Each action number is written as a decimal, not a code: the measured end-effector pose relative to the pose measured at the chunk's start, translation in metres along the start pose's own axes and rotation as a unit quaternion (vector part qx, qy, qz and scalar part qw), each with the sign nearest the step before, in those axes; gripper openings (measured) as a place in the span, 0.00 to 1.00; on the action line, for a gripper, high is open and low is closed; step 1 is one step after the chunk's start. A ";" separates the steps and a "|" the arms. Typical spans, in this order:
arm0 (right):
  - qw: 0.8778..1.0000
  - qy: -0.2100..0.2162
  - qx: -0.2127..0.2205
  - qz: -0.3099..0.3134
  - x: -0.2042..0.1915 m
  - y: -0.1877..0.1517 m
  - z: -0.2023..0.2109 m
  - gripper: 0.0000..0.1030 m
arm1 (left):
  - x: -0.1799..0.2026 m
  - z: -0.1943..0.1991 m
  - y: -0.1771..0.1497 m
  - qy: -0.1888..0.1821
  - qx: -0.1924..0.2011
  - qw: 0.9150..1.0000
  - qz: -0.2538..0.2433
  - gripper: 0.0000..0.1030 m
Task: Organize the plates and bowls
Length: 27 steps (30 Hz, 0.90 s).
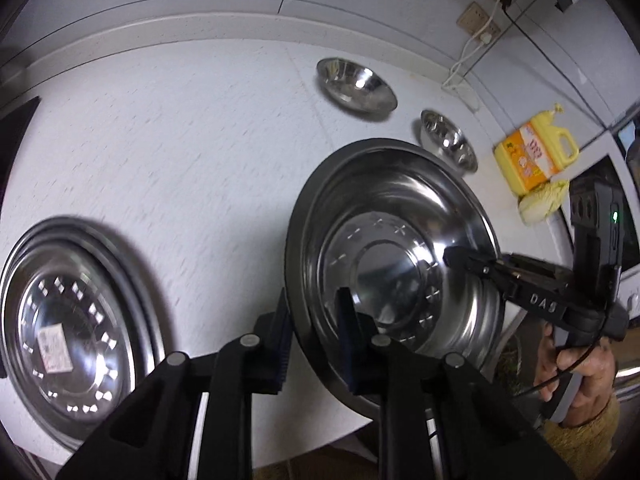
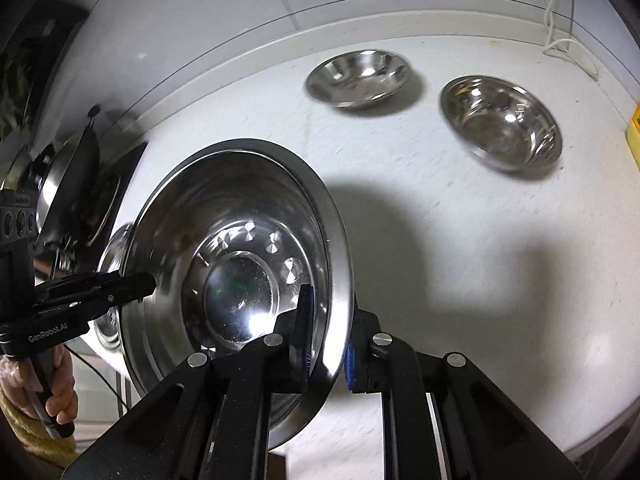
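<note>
A wide steel plate (image 1: 394,264) hangs tilted a little above the white counter, held from both sides. My left gripper (image 1: 314,340) is shut on its near rim in the left wrist view. My right gripper (image 1: 460,258) bites the opposite rim there. In the right wrist view the same plate (image 2: 236,276) fills the centre, my right gripper (image 2: 328,344) clamped on its rim and my left gripper (image 2: 136,284) pinching the far edge. A second steel plate (image 1: 76,320) with a paper sticker lies flat on the counter. Two steel bowls (image 2: 360,78) (image 2: 502,124) sit near the back wall.
A yellow detergent bottle (image 1: 536,152) and a pale cloth (image 1: 544,200) stand at the counter's right end, with cables on the wall above. A dark stove area with a pan (image 2: 76,184) lies to the left. The counter's front edge (image 1: 280,452) runs just beneath the grippers.
</note>
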State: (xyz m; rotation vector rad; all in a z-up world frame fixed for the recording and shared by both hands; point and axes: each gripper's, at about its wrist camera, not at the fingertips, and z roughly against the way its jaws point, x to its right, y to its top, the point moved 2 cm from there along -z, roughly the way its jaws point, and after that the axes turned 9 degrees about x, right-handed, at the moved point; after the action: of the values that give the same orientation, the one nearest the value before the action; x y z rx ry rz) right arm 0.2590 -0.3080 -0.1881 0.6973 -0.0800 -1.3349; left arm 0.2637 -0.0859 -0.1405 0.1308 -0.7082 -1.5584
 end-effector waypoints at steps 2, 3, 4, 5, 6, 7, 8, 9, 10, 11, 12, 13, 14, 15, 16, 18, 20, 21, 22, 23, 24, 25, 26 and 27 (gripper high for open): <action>1.000 -0.001 -0.007 0.004 -0.007 -0.006 -0.003 0.12 | -0.007 -0.006 -0.008 0.004 -0.010 1.000 0.007 0.18; 1.000 -0.003 -0.012 0.005 -0.009 -0.010 -0.007 0.12 | -0.010 -0.011 -0.011 0.007 -0.014 1.000 0.008 0.18; 1.000 -0.006 -0.018 0.004 -0.011 -0.012 -0.013 0.12 | -0.011 -0.015 -0.013 0.012 -0.016 1.000 0.008 0.18; 1.000 -0.007 -0.021 0.004 -0.011 -0.012 -0.017 0.12 | -0.013 -0.021 -0.016 0.016 -0.019 1.000 0.006 0.18; 1.000 -0.008 -0.027 0.003 -0.010 -0.012 -0.023 0.12 | -0.015 -0.026 -0.016 0.020 -0.019 1.000 0.005 0.18; 0.999 -0.012 -0.030 0.005 -0.010 -0.012 -0.027 0.12 | -0.018 -0.031 -0.017 0.027 -0.020 0.999 0.007 0.18; 0.999 -0.019 -0.033 0.009 -0.011 -0.012 -0.031 0.12 | -0.020 -0.036 -0.018 0.028 -0.022 0.999 0.012 0.18; 0.999 -0.024 -0.034 0.012 -0.012 -0.012 -0.035 0.12 | -0.022 -0.037 -0.019 0.026 -0.023 0.999 0.016 0.18; 0.999 -0.028 -0.037 0.012 -0.011 -0.012 -0.039 0.13 | -0.022 -0.036 -0.020 0.028 -0.021 0.999 0.017 0.18; 0.999 -0.029 -0.038 0.011 -0.012 -0.011 -0.040 0.13 | -0.023 -0.035 -0.020 0.033 -0.017 0.999 0.013 0.18; 0.999 -0.030 -0.037 0.012 -0.012 -0.011 -0.039 0.13 | -0.023 -0.034 -0.019 0.035 -0.014 0.999 0.010 0.18; 0.999 -0.032 -0.035 0.015 -0.012 -0.010 -0.039 0.13 | -0.023 -0.032 -0.018 0.036 -0.012 0.999 0.009 0.18; 0.999 -0.034 -0.033 0.019 -0.012 -0.009 -0.037 0.13 | -0.025 -0.030 -0.017 0.036 -0.011 0.999 0.012 0.18; 0.999 -0.033 -0.031 0.019 -0.011 -0.008 -0.036 0.13 | -0.026 -0.029 -0.015 0.035 -0.010 0.999 0.015 0.18; 0.999 -0.030 -0.028 0.016 -0.010 -0.007 -0.034 0.13 | -0.028 -0.027 -0.014 0.035 -0.008 0.999 0.017 0.18; 0.999 -0.029 -0.020 0.011 -0.006 -0.005 -0.030 0.18 | -0.030 -0.025 -0.011 0.040 -0.006 0.999 0.021 0.18; 1.000 -0.028 -0.013 0.004 -0.001 -0.006 -0.024 0.23 | -0.032 -0.022 -0.008 0.041 -0.002 0.999 0.023 0.18; 1.000 -0.026 -0.009 0.002 0.001 -0.006 -0.021 0.24 | -0.033 -0.020 -0.007 0.043 0.000 0.999 0.023 0.18; 1.000 -0.023 -0.006 -0.001 0.003 -0.006 -0.019 0.24 | -0.033 -0.018 -0.006 0.043 0.003 0.999 0.024 0.18; 1.000 -0.022 -0.003 -0.002 0.005 -0.007 -0.016 0.24 | -0.034 -0.015 -0.005 0.042 0.006 0.999 0.025 0.19; 1.000 -0.020 0.001 -0.004 0.008 -0.007 -0.012 0.28 | -0.035 -0.013 -0.003 0.042 0.010 0.999 0.025 0.19; 1.000 -0.020 0.005 -0.005 0.010 -0.006 -0.010 0.33 | -0.035 -0.010 -0.001 0.043 0.014 0.999 0.025 0.20; 1.000 -0.021 0.010 -0.010 0.011 -0.005 -0.009 0.35 | -0.035 -0.007 0.002 0.048 0.019 0.998 0.024 0.20; 1.000 -0.022 0.015 -0.011 0.015 -0.005 -0.005 0.36 | -0.035 -0.004 0.005 0.054 0.025 0.998 0.021 0.20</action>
State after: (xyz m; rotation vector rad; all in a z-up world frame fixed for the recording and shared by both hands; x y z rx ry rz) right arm 0.2612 -0.3196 -0.1997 0.6960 -0.1294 -1.3736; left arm 0.2748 -0.0545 -0.1532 0.2346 -0.6606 -1.4826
